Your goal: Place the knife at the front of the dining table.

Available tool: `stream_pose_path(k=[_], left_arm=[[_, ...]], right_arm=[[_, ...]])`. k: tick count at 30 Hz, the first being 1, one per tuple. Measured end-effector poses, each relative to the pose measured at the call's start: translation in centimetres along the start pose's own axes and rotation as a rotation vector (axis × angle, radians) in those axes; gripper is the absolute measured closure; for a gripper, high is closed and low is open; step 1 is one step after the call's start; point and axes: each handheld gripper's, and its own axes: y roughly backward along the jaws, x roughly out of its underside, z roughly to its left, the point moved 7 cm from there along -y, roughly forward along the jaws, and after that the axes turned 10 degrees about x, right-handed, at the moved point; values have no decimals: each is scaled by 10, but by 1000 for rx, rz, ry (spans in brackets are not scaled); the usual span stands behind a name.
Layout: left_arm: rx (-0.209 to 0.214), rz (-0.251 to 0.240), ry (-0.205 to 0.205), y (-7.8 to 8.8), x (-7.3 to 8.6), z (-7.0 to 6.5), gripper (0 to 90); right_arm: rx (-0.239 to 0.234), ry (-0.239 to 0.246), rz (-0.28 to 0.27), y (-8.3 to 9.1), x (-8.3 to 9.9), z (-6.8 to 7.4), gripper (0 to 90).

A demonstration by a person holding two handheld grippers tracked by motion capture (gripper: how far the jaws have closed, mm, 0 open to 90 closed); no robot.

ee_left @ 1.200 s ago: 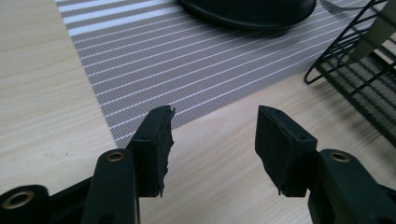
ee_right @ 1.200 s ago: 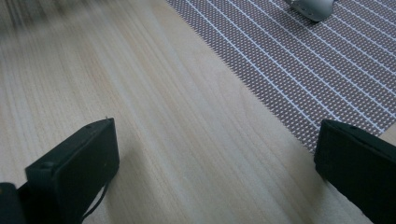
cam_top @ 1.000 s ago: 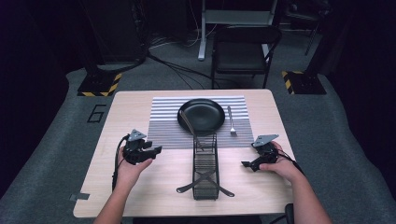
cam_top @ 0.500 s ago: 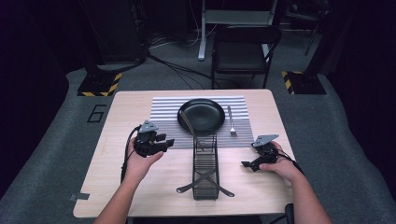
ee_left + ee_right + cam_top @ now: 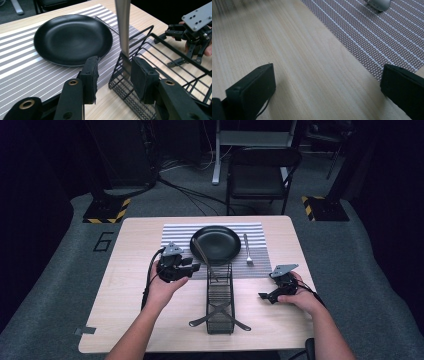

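metal utensil handle [image 5: 123, 27] stands upright at the near end of the black wire rack [image 5: 220, 296], leaning toward the black plate [image 5: 216, 243]. left gripper [image 5: 113, 73] has its jaws either side of the handle, partly open & just been closing; right pad [image 5: 143, 77] is close to it, contact not clear. right gripper [image 5: 263, 295] rests on the wood table [image 5: 125, 305] by the striped mat [image 5: 172, 234], wide open, nothing in it. fork [image 5: 247, 249] lies on the mat beside the plate.

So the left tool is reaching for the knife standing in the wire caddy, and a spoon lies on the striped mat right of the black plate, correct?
Not quite: the high view shows a fork, not a spoon, on the striped mat right of the black plate. The left tool does reach for the knife in the wire caddy.
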Motion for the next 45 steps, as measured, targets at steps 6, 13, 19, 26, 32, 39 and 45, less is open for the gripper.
stream_pose_path(k=[6,13,19,26,32,39,45], left_arm=[[14,-1,-8,-9,-6,-3,612],[26,8,-12,-21,-9,-5,627],[36,4,-19,-29,-11,-7,676],[5,-13,-34,-31,-12,-5,755],[11,-24,-25,-31,-12,-5,764],[22,-23,-42,-32,-13,-9,802],[62,-15,-36,-32,-15,-18,820]], right_arm=[[0,1,0,0,0,0,0],[1,-1,0,0,0,0,0],[0,-1,0,0,0,0,0],[0,-1,-1,0,0,0,0],[1,-2,0,0,0,0,0],[1,-2,0,0,0,0,0],[1,-3,0,0,0,0,0]])
